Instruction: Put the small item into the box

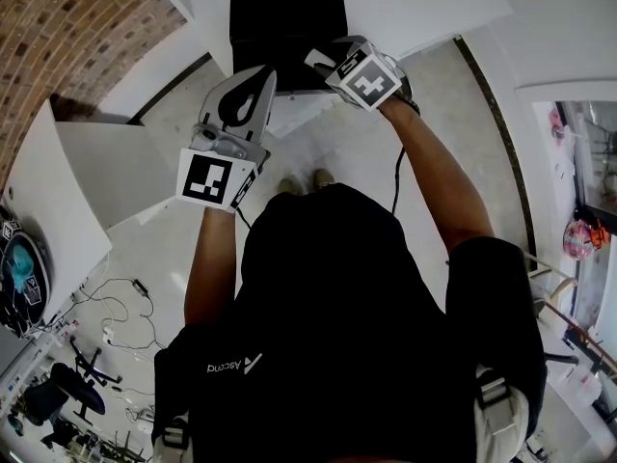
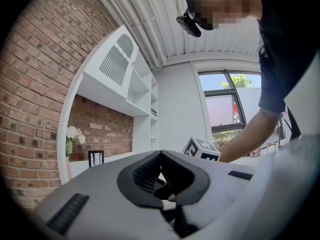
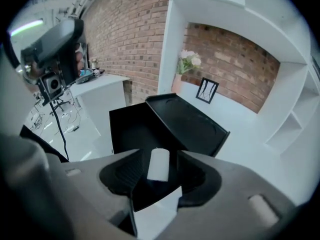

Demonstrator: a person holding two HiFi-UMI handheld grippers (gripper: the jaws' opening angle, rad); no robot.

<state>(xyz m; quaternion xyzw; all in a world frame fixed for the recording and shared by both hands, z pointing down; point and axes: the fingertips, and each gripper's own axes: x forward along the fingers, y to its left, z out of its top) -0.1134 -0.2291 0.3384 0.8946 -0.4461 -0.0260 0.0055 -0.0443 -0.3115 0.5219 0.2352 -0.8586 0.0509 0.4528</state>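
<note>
The black box (image 1: 287, 27) stands open on the white counter (image 1: 424, 8), its lid (image 3: 189, 121) leaning back behind the dark cavity (image 3: 132, 129). My right gripper (image 3: 159, 154) hovers over the box's near edge with its jaws spread wide. A small white cylinder (image 3: 159, 165) is between them, a gap showing on each side, so neither pad presses it. In the head view this gripper (image 1: 323, 61) reaches over the box's front. My left gripper (image 1: 260, 83) is held up to the left of the box, jaws together (image 2: 160, 153) and empty.
A small black frame (image 3: 207, 90) and a vase of white flowers (image 3: 186, 64) stand on the counter against the brick wall. White shelves (image 2: 142, 91) rise to the right. A low white table (image 1: 106, 172) stands at the left, with cables (image 1: 116, 297) on the floor.
</note>
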